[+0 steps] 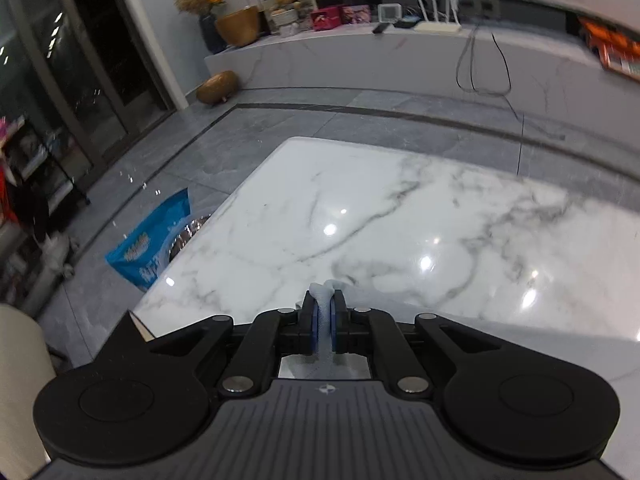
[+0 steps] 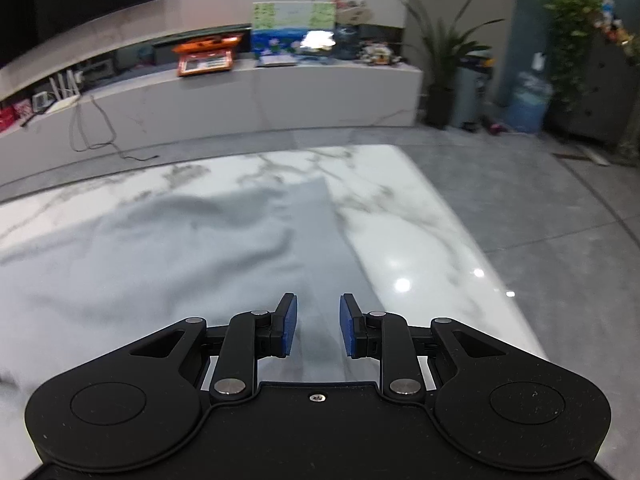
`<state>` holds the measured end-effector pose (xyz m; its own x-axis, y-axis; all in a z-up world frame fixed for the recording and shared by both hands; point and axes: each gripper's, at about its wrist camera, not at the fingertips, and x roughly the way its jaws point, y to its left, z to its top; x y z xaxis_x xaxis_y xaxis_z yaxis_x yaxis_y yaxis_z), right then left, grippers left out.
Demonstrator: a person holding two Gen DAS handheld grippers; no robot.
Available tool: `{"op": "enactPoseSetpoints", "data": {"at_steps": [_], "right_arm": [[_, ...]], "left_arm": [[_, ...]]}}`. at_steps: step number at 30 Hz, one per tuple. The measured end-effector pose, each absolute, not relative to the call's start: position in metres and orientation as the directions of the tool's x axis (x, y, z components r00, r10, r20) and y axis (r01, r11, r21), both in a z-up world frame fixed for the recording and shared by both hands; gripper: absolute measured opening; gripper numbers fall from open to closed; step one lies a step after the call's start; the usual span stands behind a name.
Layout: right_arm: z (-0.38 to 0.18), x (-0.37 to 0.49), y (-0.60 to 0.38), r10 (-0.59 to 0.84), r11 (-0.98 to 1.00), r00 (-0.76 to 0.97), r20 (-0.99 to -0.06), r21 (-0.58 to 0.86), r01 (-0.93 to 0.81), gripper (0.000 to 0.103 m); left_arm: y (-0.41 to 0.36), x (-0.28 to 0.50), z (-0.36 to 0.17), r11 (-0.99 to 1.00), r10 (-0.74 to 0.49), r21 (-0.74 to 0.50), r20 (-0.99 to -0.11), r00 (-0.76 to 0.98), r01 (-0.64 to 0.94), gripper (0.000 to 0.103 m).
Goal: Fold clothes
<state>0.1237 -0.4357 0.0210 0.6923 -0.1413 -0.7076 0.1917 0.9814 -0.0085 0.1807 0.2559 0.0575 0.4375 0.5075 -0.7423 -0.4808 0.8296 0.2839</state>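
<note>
A pale grey-white garment [image 2: 180, 256] lies spread and wrinkled on the white marble table [image 2: 420, 248] in the right wrist view. My right gripper [image 2: 318, 326] is open and empty, just above the garment's near right part. In the left wrist view my left gripper [image 1: 325, 320] is shut on a bunched fold of the pale garment [image 1: 326, 292], which pokes out past the blue pads above the marble table [image 1: 360, 208]. The rest of the garment is hidden below that gripper.
A blue bag [image 1: 152, 248] stands on the grey tiled floor off the table's left edge. A long white marble bench [image 1: 400, 60] with boxes, a vase and cables runs along the far wall. Potted plants [image 2: 444, 64] and a water bottle [image 2: 528, 100] stand at the far right.
</note>
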Motion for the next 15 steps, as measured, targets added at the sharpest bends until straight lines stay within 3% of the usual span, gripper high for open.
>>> {"op": "enactPoseSetpoints", "data": {"at_steps": [10,15], "right_arm": [[0.009,0.193,-0.436,-0.145,0.978,0.664,-0.734,-0.005,0.209,0.023],[0.002,0.201,-0.427,-0.296,0.953,0.623,-0.724,-0.178,0.246,0.029]], "left_arm": [[0.254,0.185,0.035,0.836,0.507,0.318,-0.758,0.410,-0.447,0.005],[0.246,0.187,0.023,0.871,0.445,0.257,-0.773,0.451,-0.419,0.005]]}}
